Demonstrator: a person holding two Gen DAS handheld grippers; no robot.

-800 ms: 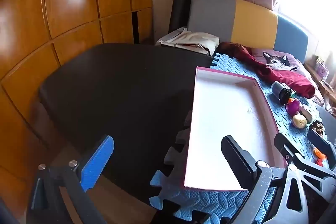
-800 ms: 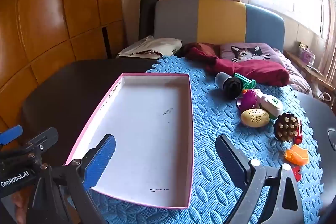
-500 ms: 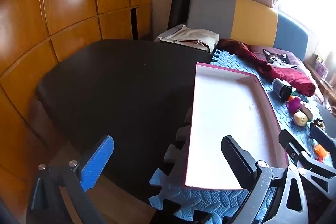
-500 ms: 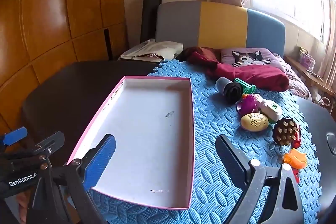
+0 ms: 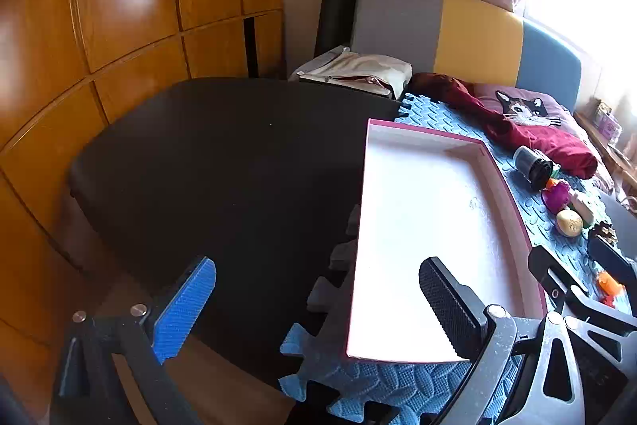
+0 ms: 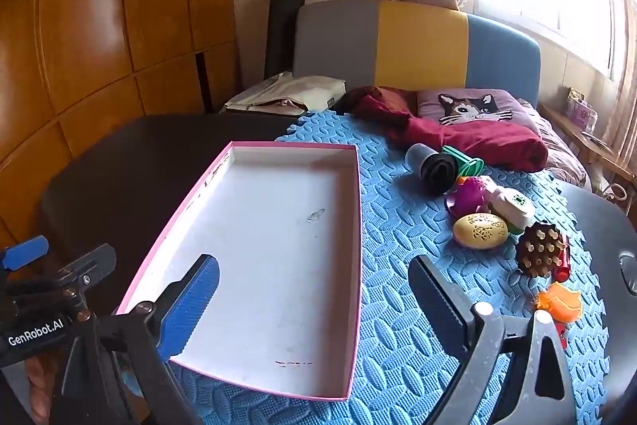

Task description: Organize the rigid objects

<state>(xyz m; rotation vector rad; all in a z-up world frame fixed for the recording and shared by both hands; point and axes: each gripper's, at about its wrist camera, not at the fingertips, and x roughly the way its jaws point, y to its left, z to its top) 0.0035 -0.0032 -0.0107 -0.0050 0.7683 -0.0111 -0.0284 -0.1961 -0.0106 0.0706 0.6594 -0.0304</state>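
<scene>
A shallow pink-rimmed white tray (image 6: 350, 226) lies empty on the blue foam mat (image 6: 398, 226); it also shows in the left wrist view (image 5: 364, 226). To its right lie a black cylinder (image 6: 432, 168), a purple toy (image 6: 467, 196), a yellow egg (image 6: 481, 230), a white toy (image 6: 513, 208), a brown studded piece (image 6: 539, 254) and an orange piece (image 6: 557, 301). My right gripper (image 6: 314, 301) is open and empty above the tray's near end. My left gripper (image 5: 318, 305) is open and empty over the tray's left near corner.
The mat covers a dark table (image 5: 223, 162). A red cloth (image 6: 469, 138) and a cat cushion (image 6: 473, 106) lie at the back, a beige bag (image 6: 286, 94) at back left. Wooden panels (image 5: 119, 6) stand to the left.
Both grippers have drawn back and risen slightly, so the tray and toys look a little farther. Both stay open. Nothing on the mat has moved.
</scene>
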